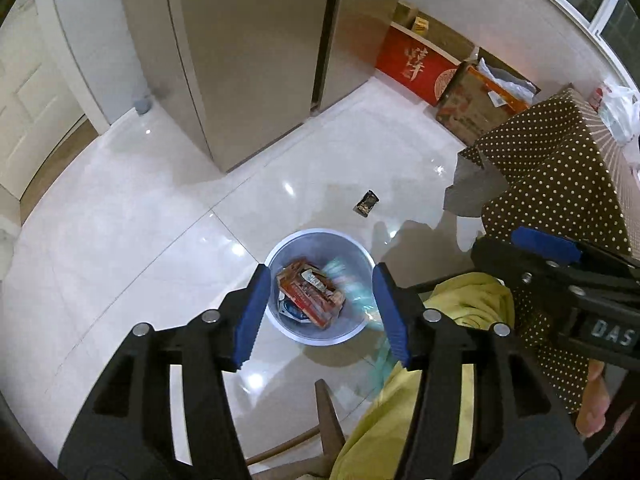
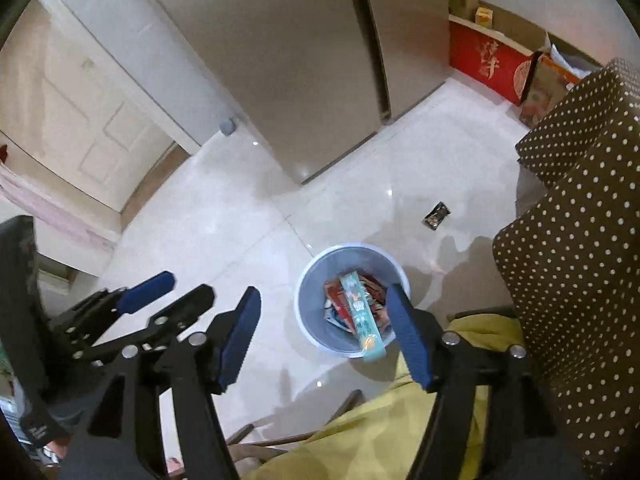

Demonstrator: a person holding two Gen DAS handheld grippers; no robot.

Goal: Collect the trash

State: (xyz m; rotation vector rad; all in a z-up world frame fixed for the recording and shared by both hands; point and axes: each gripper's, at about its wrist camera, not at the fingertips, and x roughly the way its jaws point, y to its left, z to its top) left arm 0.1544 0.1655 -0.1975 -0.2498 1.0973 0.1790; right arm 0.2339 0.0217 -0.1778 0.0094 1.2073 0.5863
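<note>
Both black, blue-padded grippers, left gripper (image 1: 318, 314) and right gripper (image 2: 326, 338), gape empty above the round grey wastebasket (image 1: 360, 254) holding wrappers; one dark foil wrapper (image 1: 366, 202) remains on the floor at its one o'clock.

We see only a teal smear (image 1: 352, 280) blurring over the bin (image 1: 280, 248). The small dark wrapper (image 2: 436, 215) on the floor is too small to read, and the dotted cloth (image 2: 580, 240) runs off the frame.

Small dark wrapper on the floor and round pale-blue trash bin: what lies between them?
Only bare glossy white floor tile between wrapper and bin, in both views.
</note>
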